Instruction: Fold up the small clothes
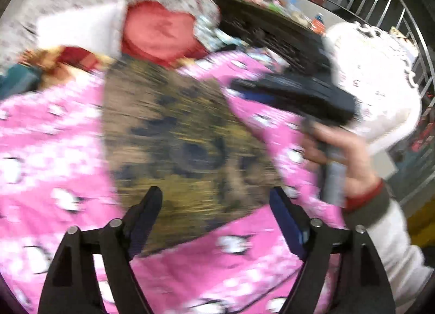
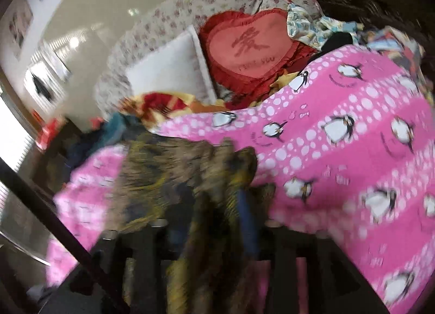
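Mid-fold: my right gripper (image 2: 217, 221) pinches cloth (image 1: 176, 134) edge, lifting it over pink blanket (image 1: 54, 150). Left gripper (image 1: 216, 205) spread, empty above cloth. Next: lay edge across, flatten.

Pale wall (image 2: 114, 1), floral headboard (image 2: 174, 14), metal railing (image 1: 380, 1).

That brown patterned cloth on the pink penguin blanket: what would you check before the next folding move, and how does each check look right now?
1. Brown patterned cloth lies on the pink blanket: ok.
2. Left gripper open, holding nothing: ok.
3. Right gripper has cloth between its fingers: ok, though blurred.
4. Cloth lying flat: not ok, bunched near the right gripper.
5. Sharp view for aiming: not ok, both views are motion-blurred.
6. Cloth's far edge free of the heart cushion: cannot tell.
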The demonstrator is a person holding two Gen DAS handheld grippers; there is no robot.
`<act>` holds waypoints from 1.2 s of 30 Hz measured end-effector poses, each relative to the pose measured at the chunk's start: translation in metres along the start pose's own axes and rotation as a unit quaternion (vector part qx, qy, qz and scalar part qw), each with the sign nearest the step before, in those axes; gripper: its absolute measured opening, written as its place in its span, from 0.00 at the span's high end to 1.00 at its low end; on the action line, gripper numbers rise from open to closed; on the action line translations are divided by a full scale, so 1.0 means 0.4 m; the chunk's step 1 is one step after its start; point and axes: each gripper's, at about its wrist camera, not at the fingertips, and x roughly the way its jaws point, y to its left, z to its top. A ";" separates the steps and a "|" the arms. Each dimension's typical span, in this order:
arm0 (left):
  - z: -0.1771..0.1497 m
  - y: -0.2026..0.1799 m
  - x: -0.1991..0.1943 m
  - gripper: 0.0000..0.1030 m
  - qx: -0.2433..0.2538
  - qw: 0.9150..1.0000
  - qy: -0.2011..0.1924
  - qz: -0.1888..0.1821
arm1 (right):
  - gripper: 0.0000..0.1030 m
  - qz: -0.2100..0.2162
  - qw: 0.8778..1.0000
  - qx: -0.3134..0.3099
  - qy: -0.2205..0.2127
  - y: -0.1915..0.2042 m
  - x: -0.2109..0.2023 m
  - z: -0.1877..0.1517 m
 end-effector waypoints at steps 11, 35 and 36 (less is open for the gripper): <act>-0.061 0.125 0.103 0.18 -0.109 0.993 0.036 0.040 | 0.85 -0.072 0.989 -0.114 0.064 0.087 -0.007 -0.232; 0.095 0.116 0.215 0.17 -0.080 0.987 0.000 0.137 | 0.86 -0.087 0.991 -0.099 0.015 0.093 0.080 -0.096; 0.101 0.125 0.237 0.17 -0.084 0.987 0.010 0.136 | 0.85 -0.091 0.991 -0.094 0.015 0.085 0.097 -0.092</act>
